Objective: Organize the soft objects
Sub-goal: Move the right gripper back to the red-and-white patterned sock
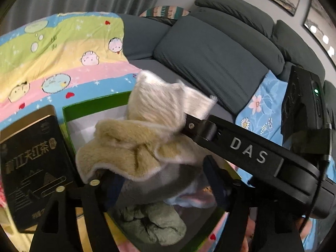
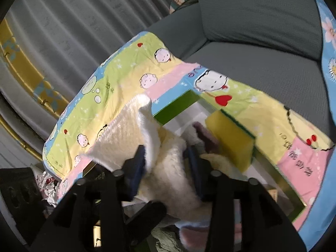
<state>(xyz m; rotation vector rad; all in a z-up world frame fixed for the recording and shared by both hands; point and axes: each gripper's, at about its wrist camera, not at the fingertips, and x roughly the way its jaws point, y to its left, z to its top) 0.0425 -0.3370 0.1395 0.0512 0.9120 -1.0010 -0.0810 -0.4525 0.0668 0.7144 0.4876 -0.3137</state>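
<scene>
Jaws, right: my right gripper (image 2: 166,159) stands part open with the cream fleece cloth (image 2: 168,168) between the pads; whether they still press it, I cannot tell.
Jaws, left: my left gripper (image 1: 159,180) stands wide, with grey and cream fabric bunched between the fingers and no visible pinch.
Cloth position: cream fleece cloth (image 1: 134,138) is heaped over the green box (image 1: 94,105), one corner standing above its rim on the curtain side.
Box contents: a yellow sponge (image 2: 231,138) leans against the box's inner wall on the sofa side; a grey-green cloth (image 1: 151,222) lies at the box's near edge, under my left fingers.
Box surroundings: a black tea tin (image 1: 33,168) sits just beside the box; both rest on the cartoon-print sheet (image 1: 52,63); the grey sofa (image 1: 210,63) lies beyond the box.
Step in hand (judged): settling the fleece cloth into the box.
Method: lower the raised corner inside the rim before withdrawing; keep the pads clear of loose folds so nothing drags back out; press toward the box's free side, away from the sponge.
</scene>
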